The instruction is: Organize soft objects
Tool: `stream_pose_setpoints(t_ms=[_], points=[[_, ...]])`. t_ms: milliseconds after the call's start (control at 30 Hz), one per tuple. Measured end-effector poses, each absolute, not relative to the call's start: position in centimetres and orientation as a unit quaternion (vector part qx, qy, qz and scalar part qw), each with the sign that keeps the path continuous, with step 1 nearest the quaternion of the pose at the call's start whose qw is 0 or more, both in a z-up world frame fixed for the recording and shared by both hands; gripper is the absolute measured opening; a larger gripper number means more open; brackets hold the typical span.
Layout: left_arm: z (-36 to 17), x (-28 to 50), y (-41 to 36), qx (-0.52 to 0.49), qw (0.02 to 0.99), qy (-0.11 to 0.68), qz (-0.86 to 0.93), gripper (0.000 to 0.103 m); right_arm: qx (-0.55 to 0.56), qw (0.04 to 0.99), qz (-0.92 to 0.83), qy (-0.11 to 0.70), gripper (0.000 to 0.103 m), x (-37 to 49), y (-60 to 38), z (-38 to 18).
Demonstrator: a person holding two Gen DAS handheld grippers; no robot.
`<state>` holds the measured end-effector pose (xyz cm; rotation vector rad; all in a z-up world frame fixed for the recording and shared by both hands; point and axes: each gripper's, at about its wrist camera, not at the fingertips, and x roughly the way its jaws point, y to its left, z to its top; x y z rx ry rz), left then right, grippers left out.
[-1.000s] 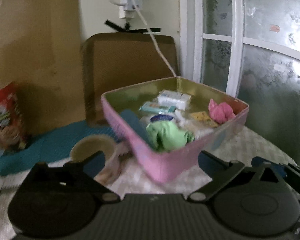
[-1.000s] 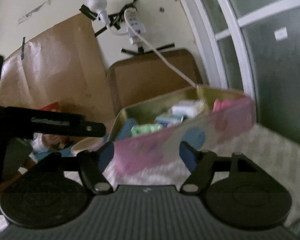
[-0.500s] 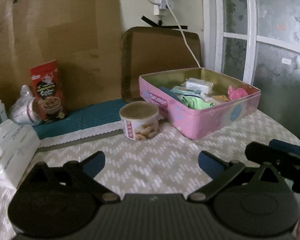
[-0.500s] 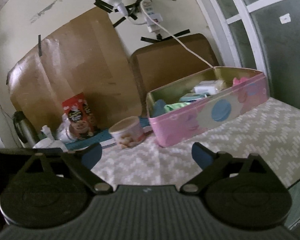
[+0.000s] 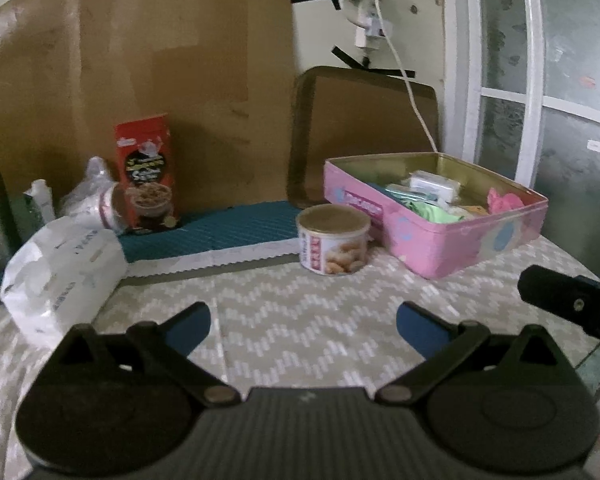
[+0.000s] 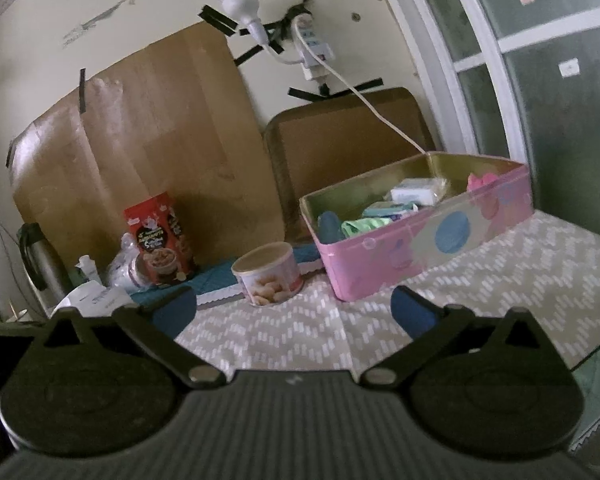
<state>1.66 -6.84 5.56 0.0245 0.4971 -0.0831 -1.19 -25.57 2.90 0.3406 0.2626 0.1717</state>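
We've got both tongs hovering over the patterned tablecloth (image 5: 300, 320), nothing between their tips. Our left tongs (image 5: 303, 326) are spread wide and empty; our right tongs (image 6: 294, 312) are spread just the same. Ahead and to the right of both sits the pink tin (image 5: 452, 240), with a green cloth (image 5: 434, 213) and a pink cloth (image 5: 504, 203) inside. Just left of it stands a snack can (image 5: 333, 245).

so the can (image 5: 333, 244) sits just left of the tin (image 5: 460, 246), snack box (image 5: 148, 172) further left behind the bag (image 5: 62, 276).
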Motion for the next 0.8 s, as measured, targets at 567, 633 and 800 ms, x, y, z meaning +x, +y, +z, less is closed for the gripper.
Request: stream_pose_setpoints(t_ms=[567, 633, 800], points=[[4.8, 1.2, -6.7, 0.031, 0.964, 0.261, -0.032, 0.103, 0.163, 0.974, 0.097, 0.127, 0.103, -1.3, -24.2, 3.2], [4.6, 1.1, -6.9, 0.037, 0.964, 0.261, -0.032, 0.103, 0.167, 0.973, 0.095, 0.131, 0.103, -1.2, -24.4, 3.0], [4.3, 1.1, -7.3, 0.055, 0.961, 0.268, -0.031, 0.103, 0.181, 0.971, 0.083, 0.135, 0.103, -1.1, -24.9, 2.7]])
